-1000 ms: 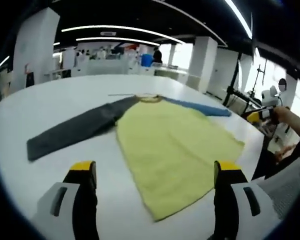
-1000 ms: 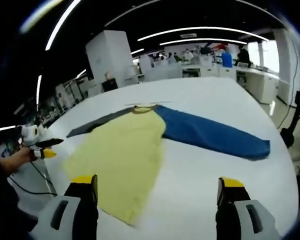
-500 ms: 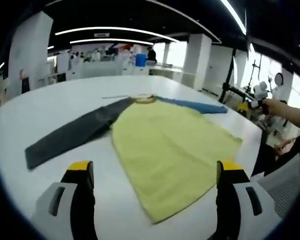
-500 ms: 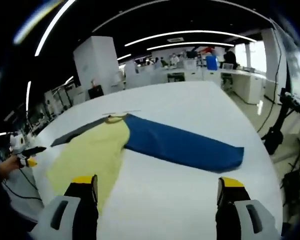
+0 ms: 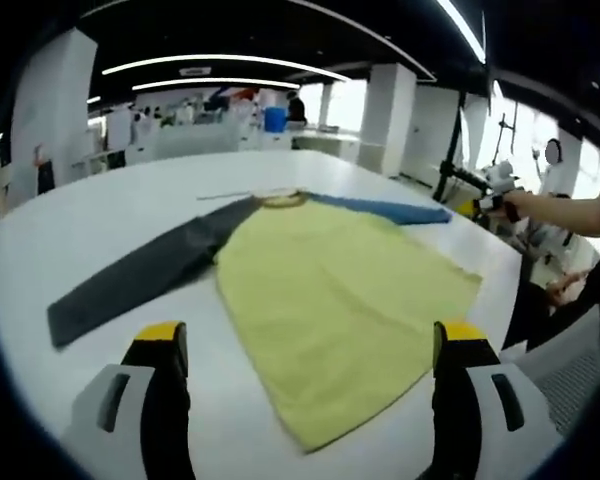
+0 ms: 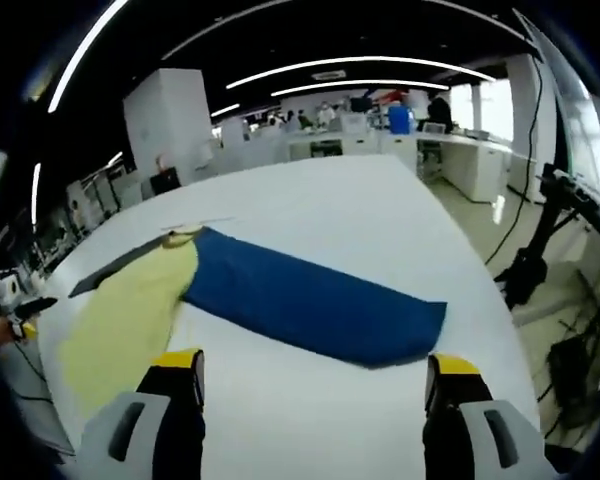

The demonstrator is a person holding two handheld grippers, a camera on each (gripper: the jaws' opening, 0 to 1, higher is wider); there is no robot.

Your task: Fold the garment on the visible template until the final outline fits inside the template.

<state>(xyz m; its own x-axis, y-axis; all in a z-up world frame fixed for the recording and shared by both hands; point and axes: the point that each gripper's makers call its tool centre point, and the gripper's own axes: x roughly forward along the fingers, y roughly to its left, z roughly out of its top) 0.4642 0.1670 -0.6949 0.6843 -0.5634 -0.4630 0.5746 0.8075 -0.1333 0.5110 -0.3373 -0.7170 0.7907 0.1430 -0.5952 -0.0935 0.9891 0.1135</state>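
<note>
A long-sleeved shirt lies flat on the white table (image 5: pixel 100 205). Its yellow body (image 5: pixel 330 290) is spread in the middle of the left gripper view, with a dark grey sleeve (image 5: pixel 140 275) stretched to the left and a blue sleeve (image 5: pixel 380 208) running off to the right. In the right gripper view the blue sleeve (image 6: pixel 310 305) lies straight ahead and the yellow body (image 6: pixel 125 315) is at the left. My left gripper (image 5: pixel 305 345) is open above the shirt's near hem. My right gripper (image 6: pixel 315 370) is open just short of the blue sleeve. Neither holds anything.
A thin pale line (image 5: pixel 230 193) on the table runs by the collar. The person's arm reaches in at the right of the left gripper view with the other gripper (image 5: pixel 492 200). Stands and cables (image 6: pixel 560 260) are beyond the table's right edge. Desks and pillars fill the far room.
The right gripper view has swung right, so the blue sleeve now sits ahead of its jaws instead of the yellow body. The left gripper view has barely shifted. The shirt lies unmoved.
</note>
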